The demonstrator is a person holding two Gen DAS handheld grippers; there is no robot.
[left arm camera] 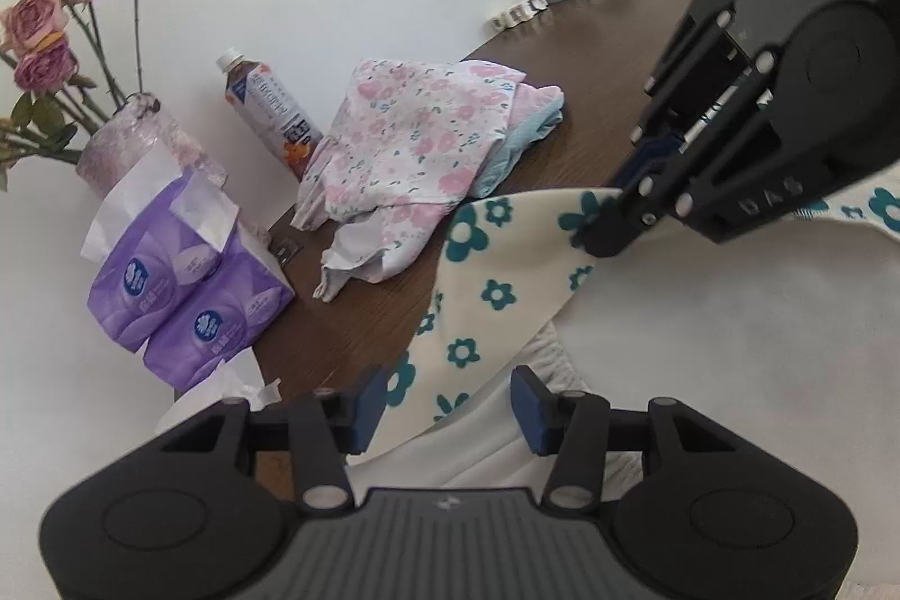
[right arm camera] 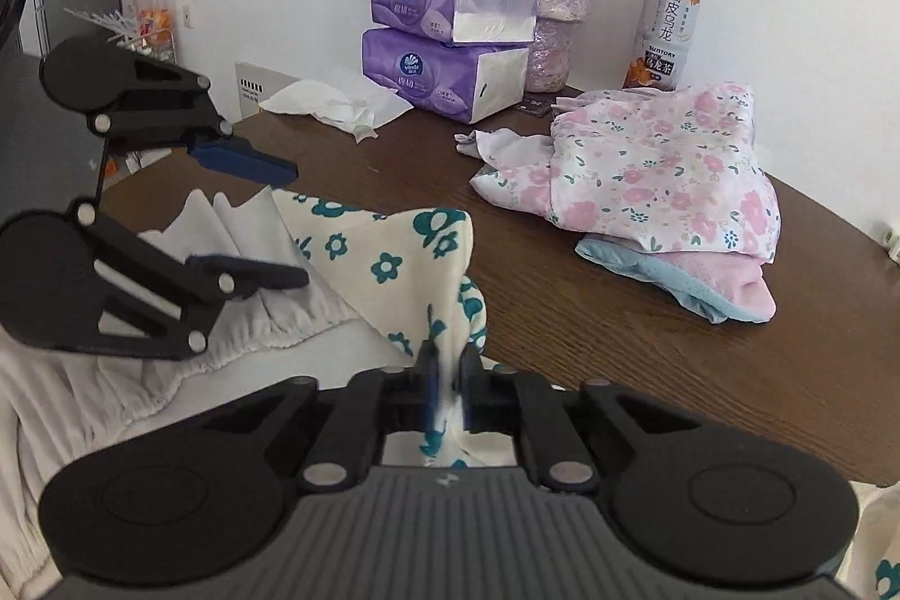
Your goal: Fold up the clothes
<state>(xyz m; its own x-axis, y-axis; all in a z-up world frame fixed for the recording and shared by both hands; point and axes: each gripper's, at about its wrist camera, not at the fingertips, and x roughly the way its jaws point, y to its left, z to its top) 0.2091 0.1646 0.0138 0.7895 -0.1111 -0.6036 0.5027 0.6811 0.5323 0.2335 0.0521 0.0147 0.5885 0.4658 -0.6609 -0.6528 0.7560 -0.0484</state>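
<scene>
on the brown table, right gripper pinching teal-flowered cloth, left gripper spread

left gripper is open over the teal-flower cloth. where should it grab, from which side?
Probably the free edge of the teal-flower cloth nearest the left gripper, opposite the corner the right gripper already pinches. That edge lies loose over the white garment, so one finger could slide under. Come in low from the cloth's outer side, jaws across the hem.
</scene>
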